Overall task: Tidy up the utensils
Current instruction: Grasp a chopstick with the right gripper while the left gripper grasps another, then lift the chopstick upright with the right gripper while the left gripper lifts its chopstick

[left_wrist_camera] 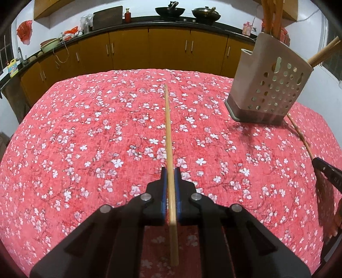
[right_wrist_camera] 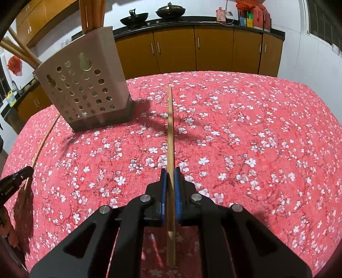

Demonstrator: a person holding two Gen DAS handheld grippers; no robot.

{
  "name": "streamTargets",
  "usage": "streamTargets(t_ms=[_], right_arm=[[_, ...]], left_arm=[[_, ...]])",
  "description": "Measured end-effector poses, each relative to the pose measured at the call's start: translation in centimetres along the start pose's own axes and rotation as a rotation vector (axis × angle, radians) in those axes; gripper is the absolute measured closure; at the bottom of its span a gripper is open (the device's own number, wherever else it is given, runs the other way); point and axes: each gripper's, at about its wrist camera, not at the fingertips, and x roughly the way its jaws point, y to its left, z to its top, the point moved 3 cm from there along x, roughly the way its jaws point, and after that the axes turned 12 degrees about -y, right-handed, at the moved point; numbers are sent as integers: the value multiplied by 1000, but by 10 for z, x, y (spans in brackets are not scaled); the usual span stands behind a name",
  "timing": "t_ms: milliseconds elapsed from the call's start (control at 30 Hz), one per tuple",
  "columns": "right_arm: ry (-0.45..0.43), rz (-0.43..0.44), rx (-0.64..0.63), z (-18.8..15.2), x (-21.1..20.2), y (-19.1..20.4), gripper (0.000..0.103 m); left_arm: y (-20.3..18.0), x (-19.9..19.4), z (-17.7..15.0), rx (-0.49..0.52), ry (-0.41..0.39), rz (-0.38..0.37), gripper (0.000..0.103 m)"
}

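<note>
In the left wrist view my left gripper is shut on a wooden chopstick that points straight ahead over the table. A beige perforated utensil holder stands at the far right with several wooden sticks rising out of it. My right gripper is shut on a second chopstick, with the holder at its far left. Each gripper shows at the edge of the other's view: the right one with its thin stick, the left one with its stick.
The table carries a red cloth with white blossoms. Behind it run yellow-brown cabinets under a dark counter holding woks, a cutting board and bottles. A window is at the right.
</note>
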Motion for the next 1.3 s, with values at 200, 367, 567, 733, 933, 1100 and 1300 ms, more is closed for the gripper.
streamTargets(t_ms=[200,367,567,733,933,1100,1300], right_arm=[[-82,11,15,18,-31,-9,95],[-182,20,21,45,-60,-12,95],[-298,35,41,72,-83,-14,95],[-362,39,44,83,-96,-11,95],[-400,46,50,89,-103,-12,95],[-425,71,50,94,-112,-6,95],[-467,208,87,117,-144,3,95]], left_arm=[[5,-13,8,-5,-15,-14,95],[6,-36,31,-17,-85,-28,95],[6,-71,64,-57,-209,-69,95],[4,-96,84,-102,-297,-117,96],[0,-114,99,-120,-357,-150,96],[-6,-122,107,-110,-377,-170,96],[-24,-139,117,-79,-397,-257,96]])
